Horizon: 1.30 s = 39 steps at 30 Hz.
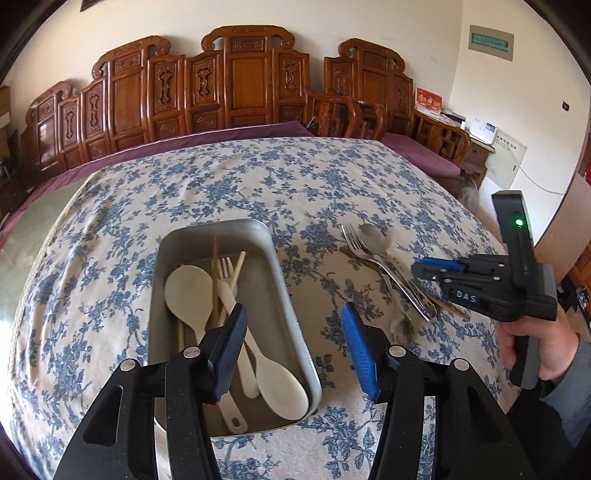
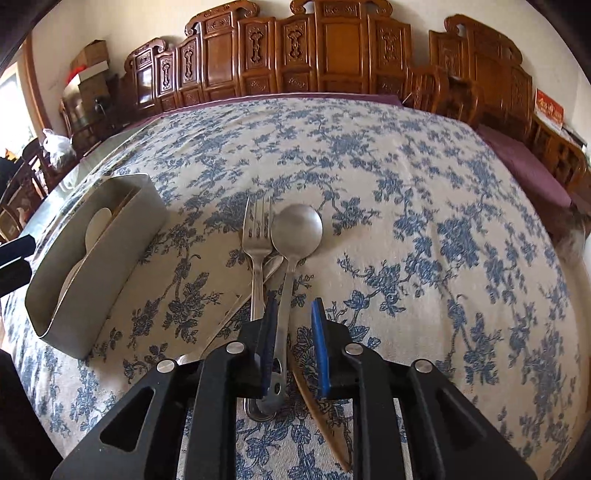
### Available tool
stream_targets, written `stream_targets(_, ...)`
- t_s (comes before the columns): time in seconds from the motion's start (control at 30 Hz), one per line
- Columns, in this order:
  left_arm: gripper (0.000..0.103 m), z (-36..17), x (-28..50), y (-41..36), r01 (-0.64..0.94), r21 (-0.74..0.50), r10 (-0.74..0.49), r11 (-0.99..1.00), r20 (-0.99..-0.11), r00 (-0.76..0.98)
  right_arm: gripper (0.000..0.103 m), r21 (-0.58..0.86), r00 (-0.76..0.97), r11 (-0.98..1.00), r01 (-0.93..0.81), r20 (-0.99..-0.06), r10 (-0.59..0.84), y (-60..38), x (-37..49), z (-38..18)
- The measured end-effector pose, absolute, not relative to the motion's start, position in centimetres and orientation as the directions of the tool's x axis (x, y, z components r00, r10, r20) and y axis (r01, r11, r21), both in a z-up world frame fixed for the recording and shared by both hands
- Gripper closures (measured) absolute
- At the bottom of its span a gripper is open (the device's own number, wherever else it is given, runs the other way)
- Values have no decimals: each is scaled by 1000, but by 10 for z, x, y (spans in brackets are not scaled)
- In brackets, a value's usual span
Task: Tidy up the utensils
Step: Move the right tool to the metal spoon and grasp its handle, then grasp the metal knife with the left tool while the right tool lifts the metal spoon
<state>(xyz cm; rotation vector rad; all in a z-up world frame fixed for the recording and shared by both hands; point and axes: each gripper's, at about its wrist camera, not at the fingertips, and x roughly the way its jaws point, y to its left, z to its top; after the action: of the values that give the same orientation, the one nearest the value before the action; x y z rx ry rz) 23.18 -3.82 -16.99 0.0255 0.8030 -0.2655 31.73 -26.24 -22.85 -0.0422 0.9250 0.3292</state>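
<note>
Right tool (image 2: 293, 343) part-open around spoon handle (image 2: 282, 314)

A cream tablecloth (image 1: 229, 184) printed with blue flowers covers the table, lying slightly rumpled across its whole top. Behind it runs a row of carved wooden bench backs (image 1: 243, 81), their panels reddish brown, set against a pale wall (image 1: 424, 22). Purple cushions (image 1: 424, 155) lie along the seats below the carving. At the right, a red card (image 1: 428, 99) stands on a small wooden side table, close to a white device (image 1: 484, 131) with a cable trailing down the wall. A grey-green panel (image 1: 490, 42) hangs high on that wall. From the other view, cardboard boxes (image 2: 90, 66) are stacked in the far left corner, with a white plastic bag (image 2: 55, 146) below them.
</note>
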Motion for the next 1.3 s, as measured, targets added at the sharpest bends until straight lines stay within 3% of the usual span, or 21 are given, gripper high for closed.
stream_targets(0.5,52,-172,234,-41,218,-72,-204,973,-706,678,82,98,512,943,-318,-819,258,-252,349,-245)
stream_targets(0.67,52,-172,232,-53,235,-58,-206,970,-706,678,86,-5,532,947,-323,-828,177,-240,346,-246)
stream_targets(0.7,52,-173,232,-55,239,-54,-206,970,-707,677,94,-6,530,947,-321,-830,174,-242,347,-246)
stream_targets(0.73,52,-173,232,-57,240,-53,-206,969,-709,675,95,-10,530,948,-317,-831,169,-244,349,-246)
stream_targets(1.07,52,-185,239,-89,289,-33,-211,957,-762,612,96,9,595,965,-262,-786,169,-279,347,-227)
stream_targets(1.3,54,-197,256,-122,332,-35,-229,943,-790,569,96,100,591,964,-246,-773,231,-308,346,-227)
